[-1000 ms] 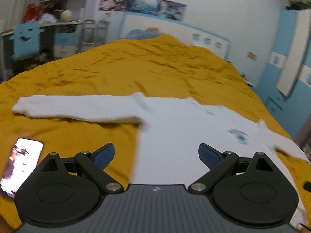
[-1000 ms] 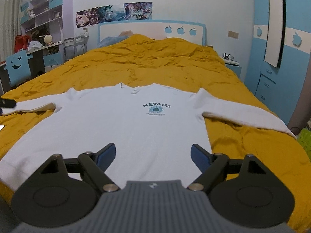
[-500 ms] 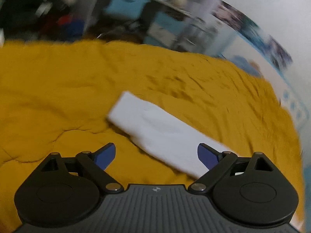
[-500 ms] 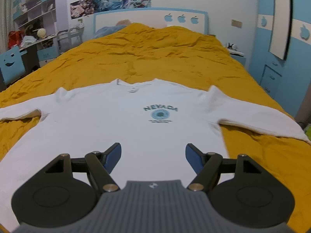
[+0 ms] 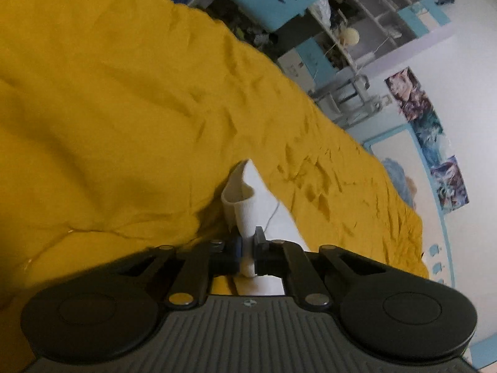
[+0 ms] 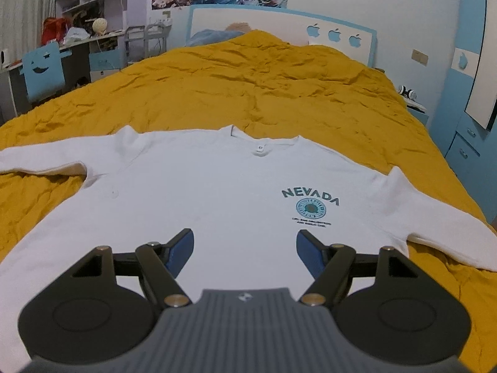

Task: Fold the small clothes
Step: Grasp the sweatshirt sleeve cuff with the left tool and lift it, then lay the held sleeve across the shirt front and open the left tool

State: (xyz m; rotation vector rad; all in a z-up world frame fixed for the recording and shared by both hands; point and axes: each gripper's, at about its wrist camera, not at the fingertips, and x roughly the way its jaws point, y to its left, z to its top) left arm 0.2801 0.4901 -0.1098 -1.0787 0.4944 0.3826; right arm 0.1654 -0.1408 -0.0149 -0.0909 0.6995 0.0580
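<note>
A white long-sleeved shirt (image 6: 217, 192) with a teal NEVADA print (image 6: 310, 206) lies face up and spread flat on the yellow bedspread (image 6: 254, 87). My right gripper (image 6: 245, 247) is open and empty, hovering above the shirt's lower body. In the left wrist view my left gripper (image 5: 247, 248) is shut on the ribbed cuff of the shirt's left sleeve (image 5: 240, 199), and the cuff stands up from the bedspread (image 5: 108, 108). The view is tilted.
A blue and white headboard (image 6: 341, 35) stands at the bed's far end. A desk with a blue chair (image 6: 43, 71) and shelves is at the left. Blue wardrobe doors (image 6: 466, 99) and a nightstand stand at the right.
My left gripper swung left to the sleeve end and closed on the cuff. My right gripper moved forward and left over the shirt and stayed open.
</note>
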